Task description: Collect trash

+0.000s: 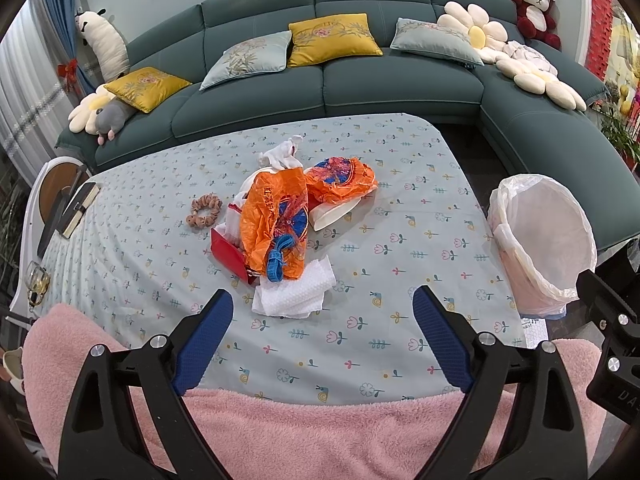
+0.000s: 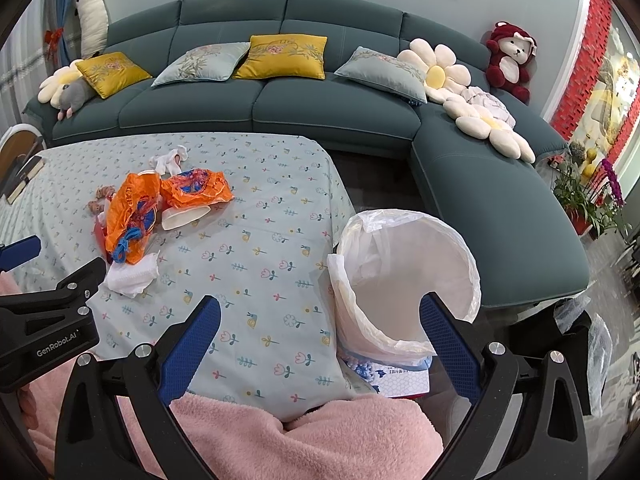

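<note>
Both my grippers, left (image 1: 323, 300) and right (image 2: 320, 308), hang spread and empty; trash (image 1: 276, 224) heaped mid-table (image 1: 400, 352), bin (image 2: 404, 276) beside it.

I'm looking over my blue finger pads (image 1: 208, 336) at a pale blue cloth (image 1: 400, 216) printed with small flowers and snails, orange bags (image 1: 276, 216) with blue and red print, white tissue (image 1: 292, 292), a red box (image 1: 228, 254), a teal sofa (image 1: 400, 84), and a translucent white bin liner (image 2: 404, 276).
</note>
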`<state>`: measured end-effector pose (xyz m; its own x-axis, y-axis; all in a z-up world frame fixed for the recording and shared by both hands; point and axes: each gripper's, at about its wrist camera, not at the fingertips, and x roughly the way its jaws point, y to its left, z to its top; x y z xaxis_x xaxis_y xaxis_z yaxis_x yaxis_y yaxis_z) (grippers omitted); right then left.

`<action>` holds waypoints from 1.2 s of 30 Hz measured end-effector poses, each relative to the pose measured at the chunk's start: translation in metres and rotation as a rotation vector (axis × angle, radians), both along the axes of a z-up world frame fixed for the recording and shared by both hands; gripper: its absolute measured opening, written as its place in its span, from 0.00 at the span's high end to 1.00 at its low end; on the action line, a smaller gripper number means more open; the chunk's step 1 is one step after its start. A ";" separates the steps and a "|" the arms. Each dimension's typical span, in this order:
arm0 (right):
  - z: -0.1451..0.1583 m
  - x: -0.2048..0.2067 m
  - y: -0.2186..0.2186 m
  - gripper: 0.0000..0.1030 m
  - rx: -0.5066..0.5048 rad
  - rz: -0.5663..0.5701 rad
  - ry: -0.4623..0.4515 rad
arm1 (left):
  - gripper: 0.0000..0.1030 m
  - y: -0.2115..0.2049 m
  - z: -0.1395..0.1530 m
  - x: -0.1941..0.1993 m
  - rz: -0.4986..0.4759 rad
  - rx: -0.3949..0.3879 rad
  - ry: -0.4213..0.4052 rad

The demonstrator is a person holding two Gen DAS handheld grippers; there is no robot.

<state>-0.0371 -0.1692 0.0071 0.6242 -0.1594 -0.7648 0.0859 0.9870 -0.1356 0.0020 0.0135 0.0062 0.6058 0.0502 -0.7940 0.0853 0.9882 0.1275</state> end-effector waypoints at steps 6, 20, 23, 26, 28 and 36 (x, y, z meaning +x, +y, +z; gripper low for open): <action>0.000 0.000 0.000 0.08 0.000 -0.003 -0.005 | 0.15 0.000 -0.002 0.001 0.003 -0.015 0.011; -0.003 0.011 0.018 0.08 -0.012 -0.018 -0.034 | 0.14 0.030 -0.020 0.013 0.011 -0.038 0.027; -0.003 0.015 0.022 0.08 -0.011 -0.024 -0.043 | 0.14 0.044 -0.031 0.019 0.013 -0.056 0.057; -0.006 0.019 0.025 0.08 -0.005 -0.029 -0.046 | 0.14 0.065 -0.042 0.023 0.032 -0.075 0.076; -0.009 0.024 0.029 0.08 -0.006 -0.028 -0.048 | 0.14 0.076 -0.048 0.025 0.045 -0.077 0.078; -0.027 0.045 0.053 0.08 0.028 -0.014 -0.015 | 0.14 0.109 -0.086 0.043 0.058 -0.162 0.188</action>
